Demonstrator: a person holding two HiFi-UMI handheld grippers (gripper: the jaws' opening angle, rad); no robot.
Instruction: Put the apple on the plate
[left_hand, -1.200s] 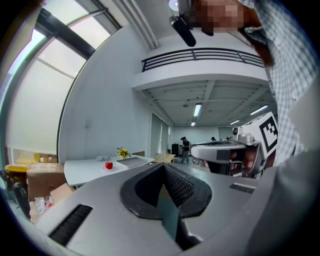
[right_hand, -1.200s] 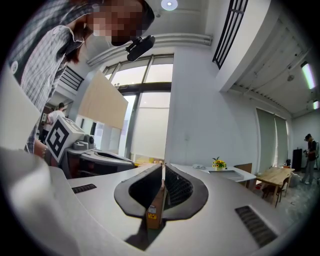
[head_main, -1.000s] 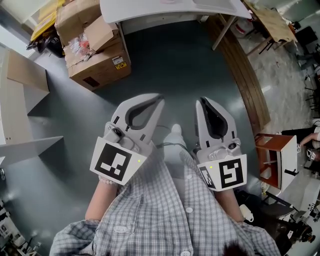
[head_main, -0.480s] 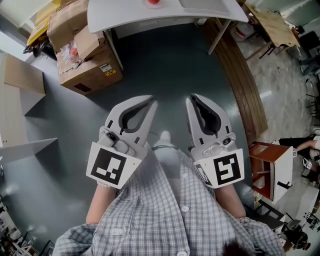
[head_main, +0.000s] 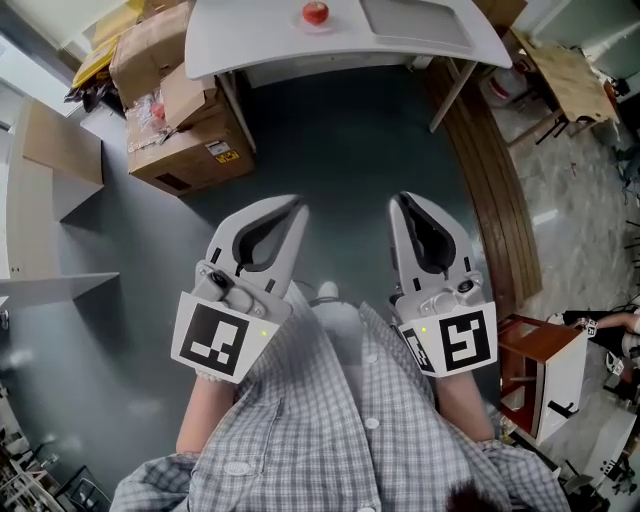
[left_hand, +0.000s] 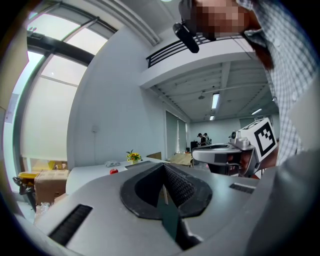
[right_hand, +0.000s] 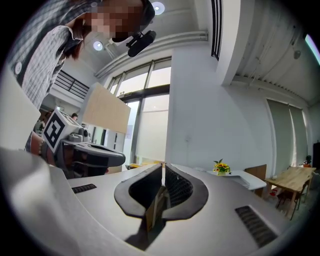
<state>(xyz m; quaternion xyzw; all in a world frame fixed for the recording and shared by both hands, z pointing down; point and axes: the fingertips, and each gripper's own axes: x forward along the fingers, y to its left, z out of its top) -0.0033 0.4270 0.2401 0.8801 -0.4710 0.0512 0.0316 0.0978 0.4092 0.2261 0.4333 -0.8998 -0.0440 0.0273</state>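
Red and small, the apple (head_main: 315, 13) sits at the very top of the head view, on the white bench (head_main: 250, 35) that runs along the upper edge of the frame. It lies bare on the bench top with nothing touching it. No plate can be picked out with any confidence. A pale flat panel lies to the right of the apple on the same bench, but whether it is the plate cannot be told. As a judgement, the task has not really begun. The apple has yet to be reached, gripped, carried and set down, so every step is left.

Both tools are held low in the middle of the frame, close to the person's checked shirt (head_main: 330, 430), well apart from the bench. A stretch of dark floor (head_main: 350, 140) lies between them and it. The left gripper (head_main: 296, 206) points up the frame toward the bench. Seen along its own length, its fingers (left_hand: 182, 187) are pressed together with nothing between them. The right gripper (head_main: 402, 202) stands beside it, pointing the same way. Its fingers (right_hand: 177, 187) are likewise closed on each other and empty. Neither touches anything.

Cardboard boxes (head_main: 190, 130) stand on the floor at the upper left, beside the bench leg.
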